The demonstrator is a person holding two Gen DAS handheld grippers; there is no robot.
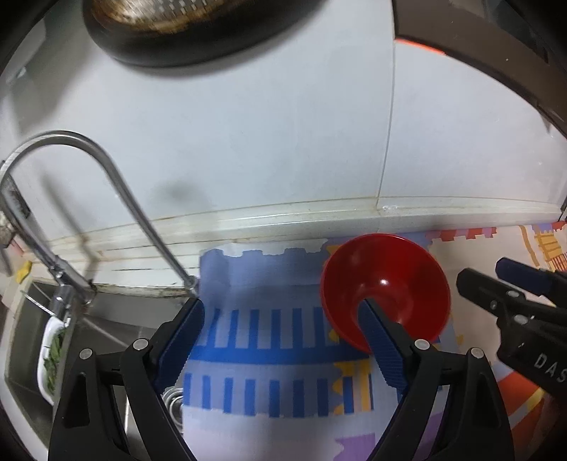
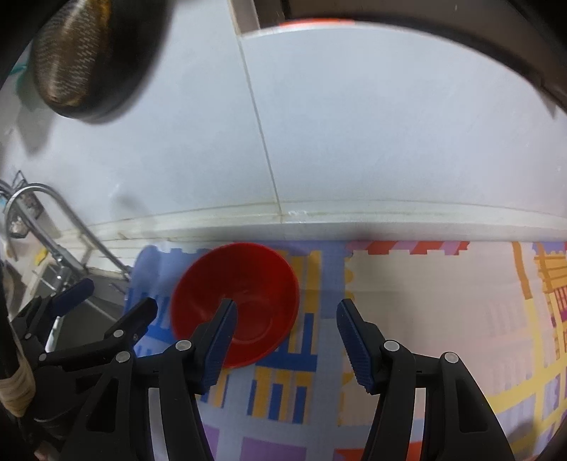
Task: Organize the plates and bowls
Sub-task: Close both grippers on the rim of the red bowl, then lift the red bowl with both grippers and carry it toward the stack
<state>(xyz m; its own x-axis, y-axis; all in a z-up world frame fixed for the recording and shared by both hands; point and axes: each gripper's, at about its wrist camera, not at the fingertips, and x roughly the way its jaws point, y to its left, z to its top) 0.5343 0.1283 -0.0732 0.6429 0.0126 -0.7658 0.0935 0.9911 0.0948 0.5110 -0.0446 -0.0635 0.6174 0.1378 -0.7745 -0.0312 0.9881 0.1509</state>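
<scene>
We are holding the left tool [image 1: 283,340] with its jaws spread wide above the patterned mat [image 1: 276,386], gripping nothing; its right finger [image 1: 379,347] is crossing in front of the red bowl [image 1: 397,280], and we cannot tell whether it is touching the rim or only overlapping it. We are keeping the right tool [image 2: 285,340] spread wide too, with nothing between its fingers, and its left finger [image 2: 219,344] is lying across the near side of the bowl [image 2: 248,283] in that view. The bowl is sitting upright and empty on the mat [image 2: 407,308], near the back of the bench, close to the white ledge [image 2: 354,216] under the tiled wall [image 2: 354,124]. Each tool is showing in the other's view: the right tool [image 1: 503,294] at the right edge of the left wrist view, the left tool [image 2: 106,308] at the lower left of the right wrist view. Further left, the curved tap [image 1: 106,184] is rising over the steel sink [image 1: 117,340], where a white dish [image 1: 49,358] holding something green is lying. High on the wall, a dark round pan [image 1: 166,32] is hanging with a mesh-like face.
</scene>
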